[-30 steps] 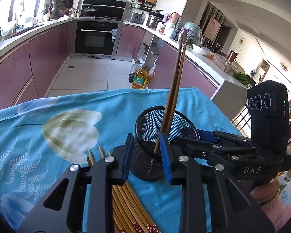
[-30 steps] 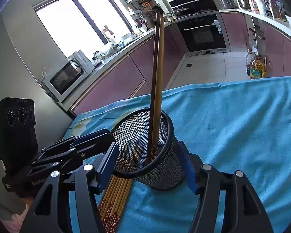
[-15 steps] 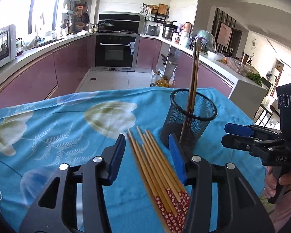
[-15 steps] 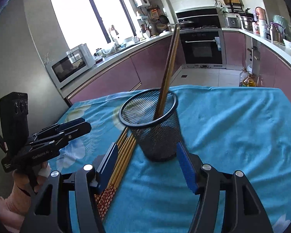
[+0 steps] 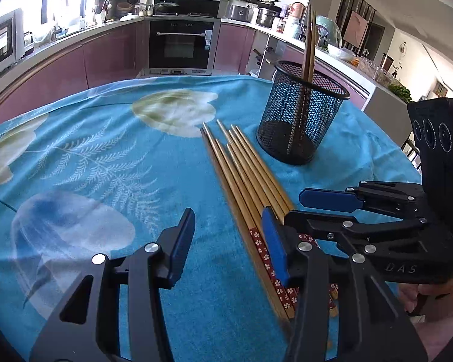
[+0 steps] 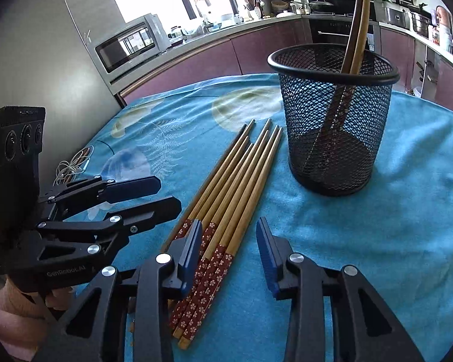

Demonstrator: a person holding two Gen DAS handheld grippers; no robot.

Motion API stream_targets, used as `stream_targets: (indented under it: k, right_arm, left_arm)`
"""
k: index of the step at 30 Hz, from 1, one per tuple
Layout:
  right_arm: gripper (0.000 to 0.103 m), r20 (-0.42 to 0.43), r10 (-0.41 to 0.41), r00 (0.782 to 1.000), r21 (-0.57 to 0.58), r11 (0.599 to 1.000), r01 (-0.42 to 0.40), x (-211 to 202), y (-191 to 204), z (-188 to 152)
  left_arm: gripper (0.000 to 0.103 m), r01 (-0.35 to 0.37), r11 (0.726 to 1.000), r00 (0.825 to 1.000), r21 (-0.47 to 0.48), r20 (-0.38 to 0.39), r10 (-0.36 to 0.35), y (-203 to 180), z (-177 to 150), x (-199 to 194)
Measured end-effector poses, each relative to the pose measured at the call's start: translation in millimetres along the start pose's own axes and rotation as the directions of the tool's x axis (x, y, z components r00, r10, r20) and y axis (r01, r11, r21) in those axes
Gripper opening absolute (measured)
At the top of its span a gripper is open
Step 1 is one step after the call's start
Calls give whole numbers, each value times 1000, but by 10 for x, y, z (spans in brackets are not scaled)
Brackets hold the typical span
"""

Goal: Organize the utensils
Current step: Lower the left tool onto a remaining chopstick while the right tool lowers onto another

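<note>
My left gripper (image 5: 228,235) is wide open and holds nothing, and my right gripper (image 6: 229,250) is wide open and empty too. The loose chopsticks (image 6: 226,193) lie flat on the blue cloth (image 5: 105,157) right by both. The black mesh cup (image 6: 332,114) stands at 1 o'clock from my right gripper, with two chopsticks (image 6: 355,27) leaning inside it.

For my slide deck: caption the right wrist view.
Open right gripper poised over loose chopsticks beside a mesh holder already holding two.
</note>
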State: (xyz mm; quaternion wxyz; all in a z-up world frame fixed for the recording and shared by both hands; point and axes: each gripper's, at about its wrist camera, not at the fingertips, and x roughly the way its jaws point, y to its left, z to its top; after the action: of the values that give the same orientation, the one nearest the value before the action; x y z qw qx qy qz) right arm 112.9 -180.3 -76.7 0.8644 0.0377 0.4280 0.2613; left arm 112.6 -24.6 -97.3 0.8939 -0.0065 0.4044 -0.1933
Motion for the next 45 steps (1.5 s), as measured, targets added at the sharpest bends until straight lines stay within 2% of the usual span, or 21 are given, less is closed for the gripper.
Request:
stream_targets:
  k: [6, 13, 20, 33, 45]
  right_arm:
    - [24, -8, -30, 1000, 3, 1000, 30, 26, -23, -42]
    - [22, -21, -29, 999, 8, 1000, 29, 13, -44, -42]
    - [20, -29, -10, 1000, 34, 999, 11, -26, -116, -42]
    - [18, -33, 1, 999, 53, 999, 1, -28, -149, -37]
    - [18, -20, 27, 999, 80, 996, -25, -39, -198, -35]
  left_arm:
    - [38, -1, 1000, 999, -3, -50, 1, -2, -28, 110]
    - [35, -2, 1000, 998, -2, -59, 2, 27, -32, 108]
    - [38, 14, 1000, 998, -6, -64, -14, 39, -33, 95]
    - [33, 10, 1000, 998, -13, -67, -11, 104, -39, 125]
    - [33, -1, 1000, 998, -10, -68, 1, 110, -26, 142]
